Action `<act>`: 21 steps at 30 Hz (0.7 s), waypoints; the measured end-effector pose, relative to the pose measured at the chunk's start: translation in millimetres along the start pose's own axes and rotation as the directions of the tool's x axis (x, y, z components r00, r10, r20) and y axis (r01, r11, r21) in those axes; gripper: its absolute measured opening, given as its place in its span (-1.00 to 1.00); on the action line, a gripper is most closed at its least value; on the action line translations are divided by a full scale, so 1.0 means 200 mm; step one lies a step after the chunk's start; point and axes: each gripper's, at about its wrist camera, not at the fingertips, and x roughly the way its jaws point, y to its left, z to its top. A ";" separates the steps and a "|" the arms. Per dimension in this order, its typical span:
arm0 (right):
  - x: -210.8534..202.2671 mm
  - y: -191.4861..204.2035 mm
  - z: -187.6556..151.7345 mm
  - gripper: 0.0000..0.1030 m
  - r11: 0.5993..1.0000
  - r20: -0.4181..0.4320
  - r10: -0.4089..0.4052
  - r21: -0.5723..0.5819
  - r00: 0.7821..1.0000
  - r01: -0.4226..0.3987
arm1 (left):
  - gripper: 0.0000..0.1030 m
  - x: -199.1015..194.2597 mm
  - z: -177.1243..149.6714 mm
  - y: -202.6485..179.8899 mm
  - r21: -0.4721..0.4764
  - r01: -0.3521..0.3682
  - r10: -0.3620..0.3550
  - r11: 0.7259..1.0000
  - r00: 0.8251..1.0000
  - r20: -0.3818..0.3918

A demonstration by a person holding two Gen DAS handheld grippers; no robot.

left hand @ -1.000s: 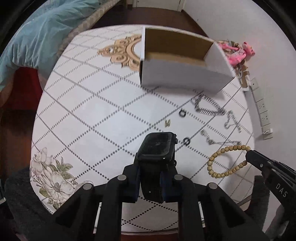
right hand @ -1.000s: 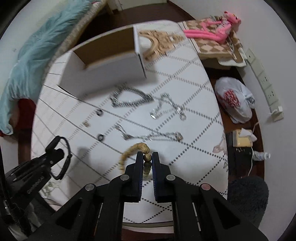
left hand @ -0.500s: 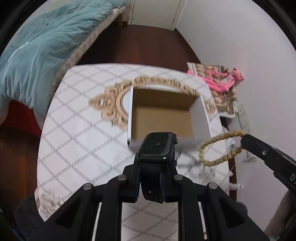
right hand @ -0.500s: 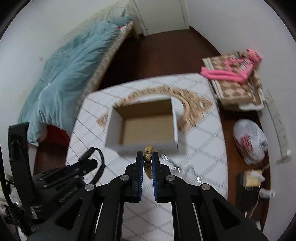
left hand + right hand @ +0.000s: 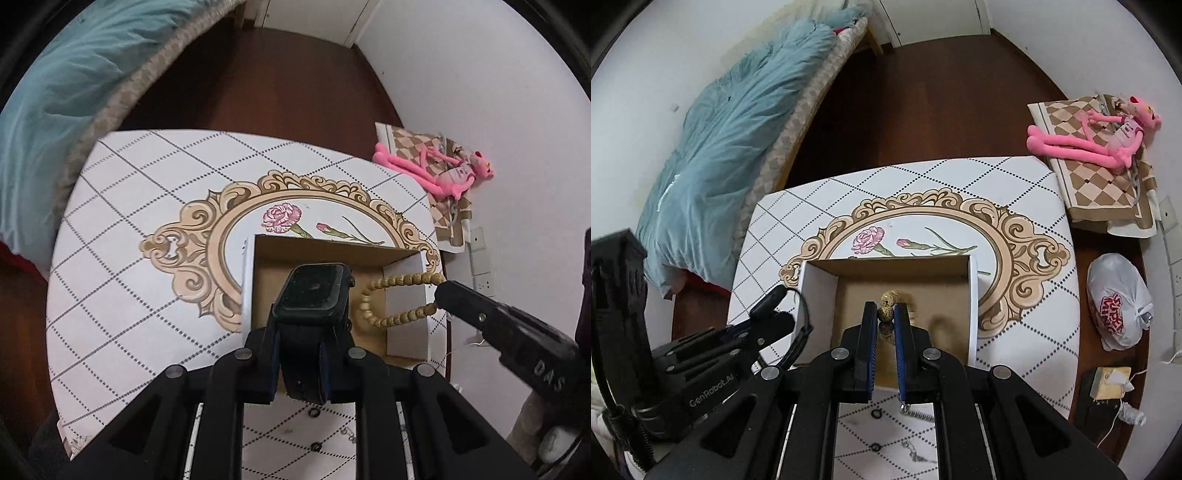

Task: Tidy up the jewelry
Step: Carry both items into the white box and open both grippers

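Note:
An open white cardboard box (image 5: pixel 248 280) (image 5: pixel 973 295) with a brown inside stands on the round table. My left gripper (image 5: pixel 308 332) is shut on a black smartwatch (image 5: pixel 314 291) and holds it over the box. In the right wrist view the left gripper (image 5: pixel 775 317) shows at the box's left wall. My right gripper (image 5: pixel 886 317) is shut on a tan wooden bead bracelet (image 5: pixel 888 308) and holds it over the box; in the left wrist view the right gripper (image 5: pixel 443 291) holds the bracelet loop (image 5: pixel 373 295) beside the watch.
Small black rings (image 5: pixel 314 411) (image 5: pixel 876 413) and silver chains (image 5: pixel 916 413) lie on the tablecloth in front of the box. A gold-framed flower print (image 5: pixel 871 238) lies behind it. A bed (image 5: pixel 731 133), pink plush toy (image 5: pixel 1089 140) and plastic bag (image 5: pixel 1119 302) surround the table.
Both grippers lifted from the table, the left with the watch and the right with the bracelet, and moved forward until they hang over the open box.

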 end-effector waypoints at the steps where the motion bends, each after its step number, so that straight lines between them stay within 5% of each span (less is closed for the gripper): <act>1: 0.01 -0.01 0.01 -0.82 1.000 -0.006 0.005 -0.001 1.000 -0.005 | -0.70 0.02 0.02 0.00 -0.012 0.007 -0.007 1.000 1.000 -0.016; 3: 0.05 -0.02 0.04 -0.82 1.000 -0.037 0.026 0.003 0.999 -0.026 | -0.67 0.05 0.05 0.00 -0.031 0.030 -0.031 0.999 0.999 -0.042; 5: 0.09 -0.03 0.06 -0.81 0.999 -0.071 0.035 0.013 0.997 -0.035 | -0.37 0.06 0.08 -0.02 -0.018 -0.008 0.007 1.000 0.999 -0.050; 7: 0.13 -0.05 0.07 -0.80 0.998 -0.116 0.064 0.030 0.991 -0.061 | 0.54 0.03 0.10 -0.02 -0.006 -0.027 0.027 1.000 0.999 -0.025; 10: 0.13 -0.07 0.08 -0.47 0.998 -0.124 0.055 0.037 0.991 -0.051 | 0.57 -0.03 0.11 -0.01 -0.006 -0.034 0.034 0.999 0.999 0.015; 11: 0.11 -0.08 0.08 -0.20 0.998 -0.120 0.047 0.037 0.992 -0.043 | 0.58 -0.05 0.11 0.00 -0.004 -0.057 0.057 0.998 0.998 0.023; 13: 0.09 -0.09 0.06 0.08 0.999 -0.109 0.018 0.040 0.994 -0.013 | 0.87 -0.06 0.09 0.02 0.000 -0.102 0.102 0.995 0.994 0.037; 18: 0.08 -0.08 -0.02 0.81 0.979 -0.086 -0.204 -0.016 0.975 0.203 | 0.98 -0.08 0.01 0.06 0.022 -0.232 0.229 0.972 0.969 0.095; 21: 0.13 -0.07 -0.11 0.83 0.952 -0.082 -0.305 -0.046 0.949 0.302 | 0.99 -0.06 -0.05 0.07 0.043 -0.299 0.291 0.953 0.947 0.133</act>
